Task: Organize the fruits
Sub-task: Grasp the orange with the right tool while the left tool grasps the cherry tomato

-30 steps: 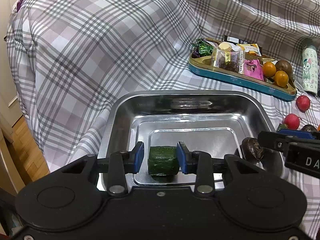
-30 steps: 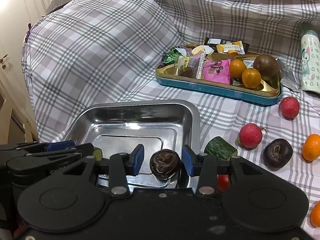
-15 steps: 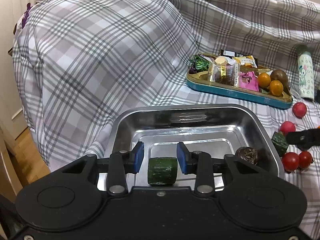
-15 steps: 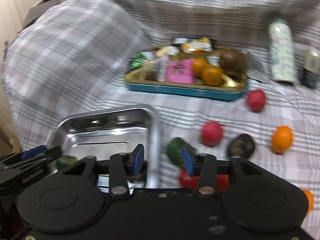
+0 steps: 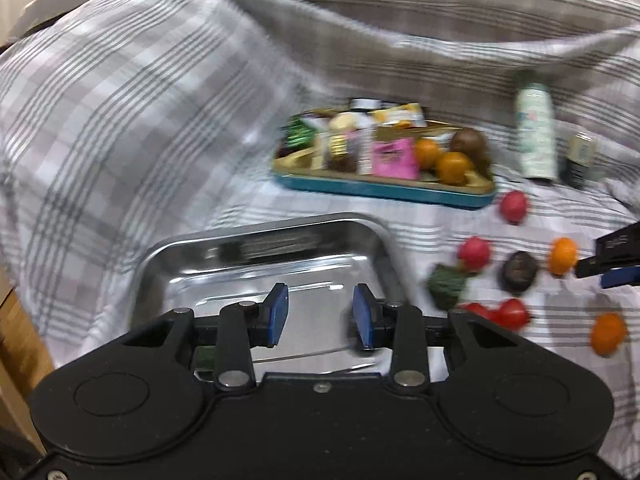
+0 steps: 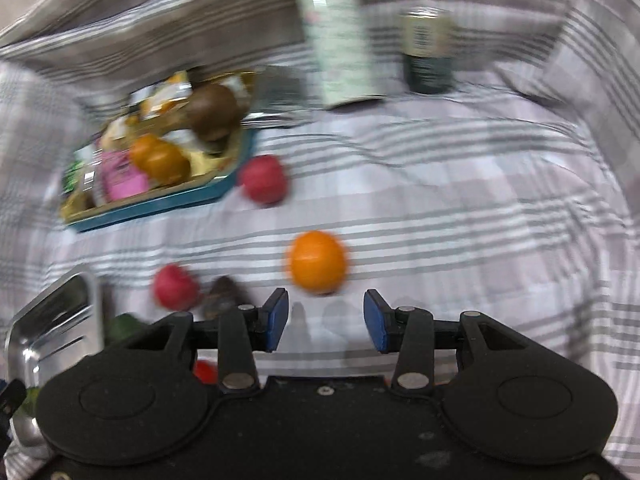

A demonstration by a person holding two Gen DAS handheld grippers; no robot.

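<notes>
Left hand-held gripper: released, empty, above the steel tray. Right hand-held gripper: released, empty, just short of the orange fruit on the plaid cloth.

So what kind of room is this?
Probably a home, maybe a living room or bedroom: a checked cloth draped over soft furniture, a snack tray, and a steel pan with fruit scattered beside it.

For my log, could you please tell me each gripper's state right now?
Left gripper: open, holding nothing.
Right gripper: open, holding nothing.
</notes>
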